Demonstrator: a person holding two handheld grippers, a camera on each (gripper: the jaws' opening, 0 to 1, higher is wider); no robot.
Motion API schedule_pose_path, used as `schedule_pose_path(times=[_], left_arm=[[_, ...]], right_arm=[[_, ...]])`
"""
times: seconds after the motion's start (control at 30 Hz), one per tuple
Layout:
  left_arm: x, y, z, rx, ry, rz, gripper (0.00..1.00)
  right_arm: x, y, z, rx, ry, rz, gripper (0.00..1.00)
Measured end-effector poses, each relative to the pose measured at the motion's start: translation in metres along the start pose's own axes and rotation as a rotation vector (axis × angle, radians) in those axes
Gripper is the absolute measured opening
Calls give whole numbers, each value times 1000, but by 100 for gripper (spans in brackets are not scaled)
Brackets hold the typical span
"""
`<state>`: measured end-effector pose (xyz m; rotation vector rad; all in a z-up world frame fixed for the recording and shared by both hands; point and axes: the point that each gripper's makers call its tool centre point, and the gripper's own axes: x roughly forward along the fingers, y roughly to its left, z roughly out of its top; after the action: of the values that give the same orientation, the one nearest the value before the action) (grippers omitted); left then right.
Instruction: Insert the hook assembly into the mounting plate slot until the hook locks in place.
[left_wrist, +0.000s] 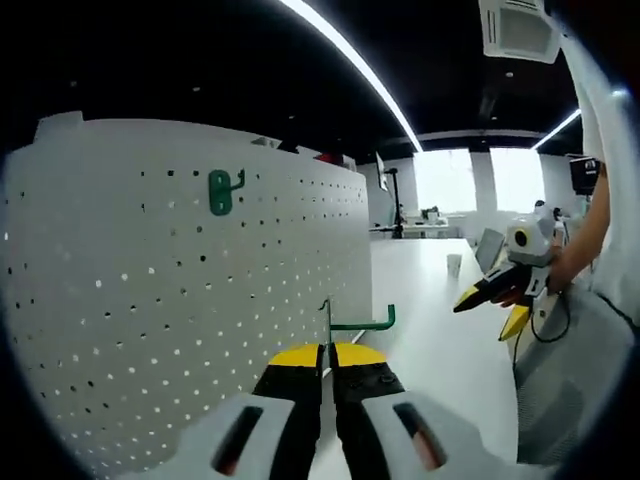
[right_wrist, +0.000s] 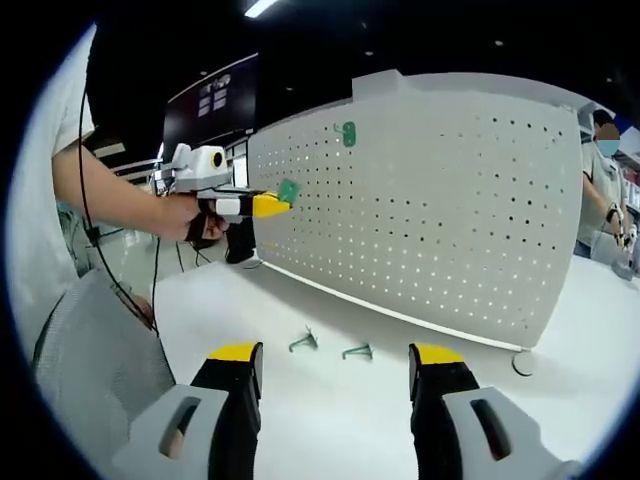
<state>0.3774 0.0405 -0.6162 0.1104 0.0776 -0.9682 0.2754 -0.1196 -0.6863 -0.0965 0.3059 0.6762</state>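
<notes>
The green hook (left_wrist: 362, 323) is a thin bent wire piece with a small flat plate at one end, so I judge it light and stiff, a little slippery against the yellow pads, and apt to twist if held only by the wire. The left hand-held gripper (left_wrist: 327, 352) has its jaws closed on the hook's upright end, the hook arm sticking out to the side; that flat end looks the better place to hold, since it leaves the pegs free to meet the holes. In the right gripper view the same left hand-held gripper (right_wrist: 271, 205) holds the hook (right_wrist: 288, 191) just beside the edge of the white pegboard (right_wrist: 450, 200), though whether it touches the board I cannot tell.

The pegboard (left_wrist: 180, 300) stands upright on the white bench (right_wrist: 330, 400), and one green hook (left_wrist: 221, 191) is already seated high on it (a fair model for the finished state). Two more hooks, one (right_wrist: 303, 342) and another (right_wrist: 357, 351), lie loose on the bench near the board's foot. The right hand-held gripper (right_wrist: 335, 375) hangs above them with jaws wide apart and nothing between them.

The bench is smooth and bare-looking, likely slick for small wire parts. The room is an office with dark ceiling, strip lights and bright windows; a person (right_wrist: 598, 190) stands beyond the board.
</notes>
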Motion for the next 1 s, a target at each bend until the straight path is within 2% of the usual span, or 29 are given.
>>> schedule_pose_path(times=[0.53, 1.0], left_arm=[[-19, -2, 23, -3, -104, 80, 2], [-26, -7, 28, -8, -124, 96, 3]], right_arm=[[-2, 0, 1, 4, -11, 0, 57], [-1, 1, 2, -1, -16, 4, 57]])
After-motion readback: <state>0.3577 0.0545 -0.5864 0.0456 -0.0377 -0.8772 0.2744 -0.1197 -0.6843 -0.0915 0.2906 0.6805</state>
